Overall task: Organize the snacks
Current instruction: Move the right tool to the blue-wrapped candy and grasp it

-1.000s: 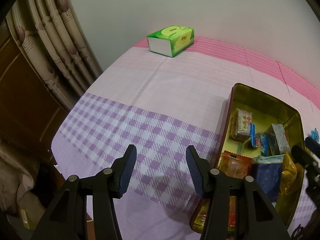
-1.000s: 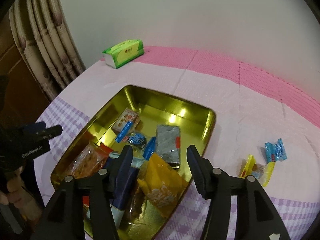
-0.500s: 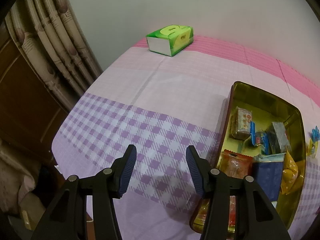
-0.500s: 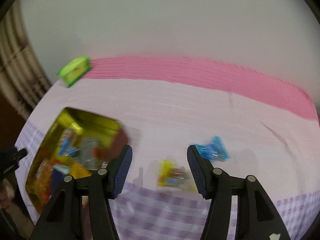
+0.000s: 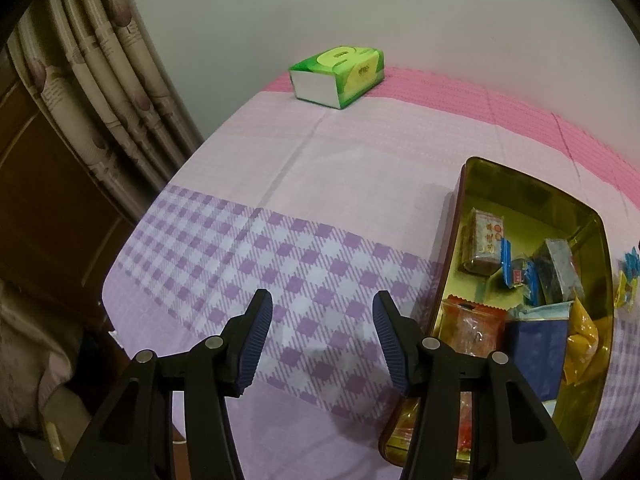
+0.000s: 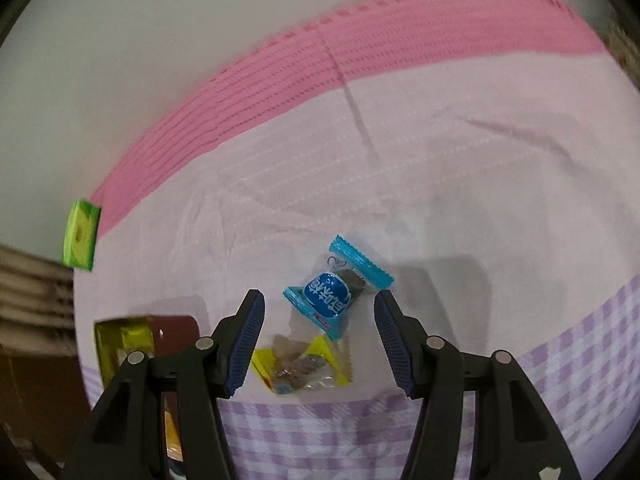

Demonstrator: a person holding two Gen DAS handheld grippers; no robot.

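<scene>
Lay loose on the cloth (image 6: 440, 184): two sweets, blue (image 6: 336, 288) and yellow (image 6: 304, 364). Held about seven packets: one gold tin (image 5: 476, 184). Stood open, empty: left gripper (image 5: 322, 344), right gripper (image 6: 318, 340).

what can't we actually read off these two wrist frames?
- Gold tin, left wrist view: near end and bottom snacks hidden behind the left claw.
- Same tin, right wrist view: only a blurred corner shows, cut off by the right claw.
- Yellow packet: print too blurred to read.
- Blue packet: height of the open pads above it unclear.
- Two loose packets, left wrist view: cut by the right edge.
</scene>
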